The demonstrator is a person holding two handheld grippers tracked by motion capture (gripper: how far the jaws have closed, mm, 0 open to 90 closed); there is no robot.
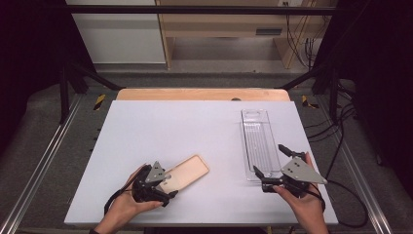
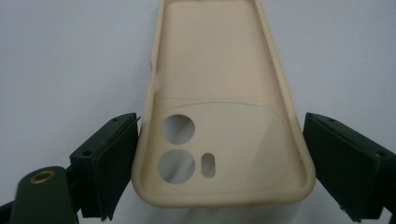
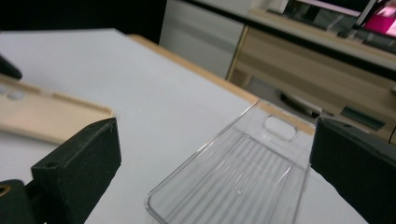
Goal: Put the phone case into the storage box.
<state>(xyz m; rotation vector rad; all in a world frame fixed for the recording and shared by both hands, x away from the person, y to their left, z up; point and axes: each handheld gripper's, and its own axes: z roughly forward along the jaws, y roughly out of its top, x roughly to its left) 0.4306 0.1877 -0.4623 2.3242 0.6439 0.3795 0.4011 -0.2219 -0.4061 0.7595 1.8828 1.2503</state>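
Straddling the beige phone case point(image 2: 219, 112), the left gripper point(image 2: 219, 168) has jaws spread; its view reveals camera holes. The right gripper point(image 1: 272, 163) has jaws spread around the clear tray point(image 1: 260, 141).

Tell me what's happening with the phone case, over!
Left hand-held gripper open, jaws astride beige phone case. Right hand-held gripper open at clear plastic tray. Nothing in the way.

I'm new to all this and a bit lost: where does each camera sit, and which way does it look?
High view: above the person's side, facing forward and down on the table; both hands and grippers show.
Left gripper view: rides the left gripper, looking along its fingers at the beige phone case.
Right gripper view: rides the right gripper, facing the clear tray.
Both gripper views share the beige case.
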